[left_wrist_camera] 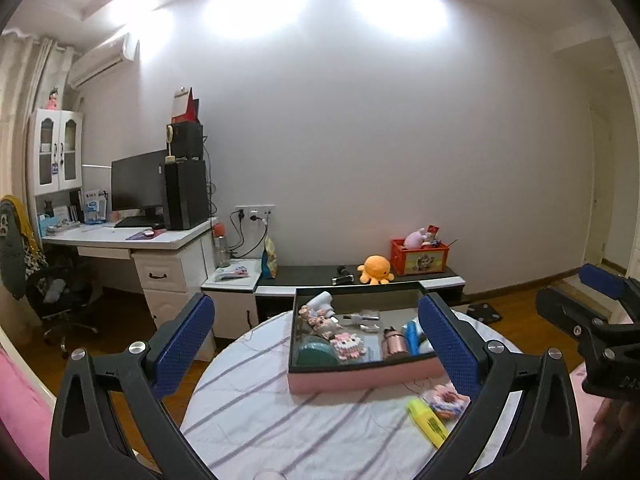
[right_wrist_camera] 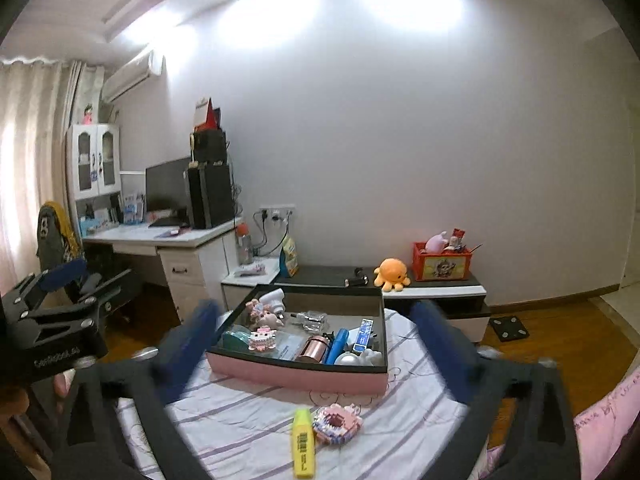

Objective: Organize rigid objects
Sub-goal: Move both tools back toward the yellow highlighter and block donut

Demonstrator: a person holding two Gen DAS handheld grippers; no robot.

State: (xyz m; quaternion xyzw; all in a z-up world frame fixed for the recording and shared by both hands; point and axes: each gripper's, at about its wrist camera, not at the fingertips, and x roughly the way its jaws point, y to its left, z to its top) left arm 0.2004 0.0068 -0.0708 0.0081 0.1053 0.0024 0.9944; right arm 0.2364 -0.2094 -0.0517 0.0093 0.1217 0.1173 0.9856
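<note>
Hand-held gripper point(right_wrist_camera: 316, 344) reads "CanRobot…" — blurred.

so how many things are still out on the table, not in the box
2: a yellow highlighter near the table's front edge, and a pink block donut touching it on its right, both in front of the pink box. The gripper fingers may hide others.

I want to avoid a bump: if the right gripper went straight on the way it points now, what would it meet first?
Probably the pink box: it sits centred between the open right gripper fingers, just ahead. Depth is unclear, so it might pass over the rim.
</note>
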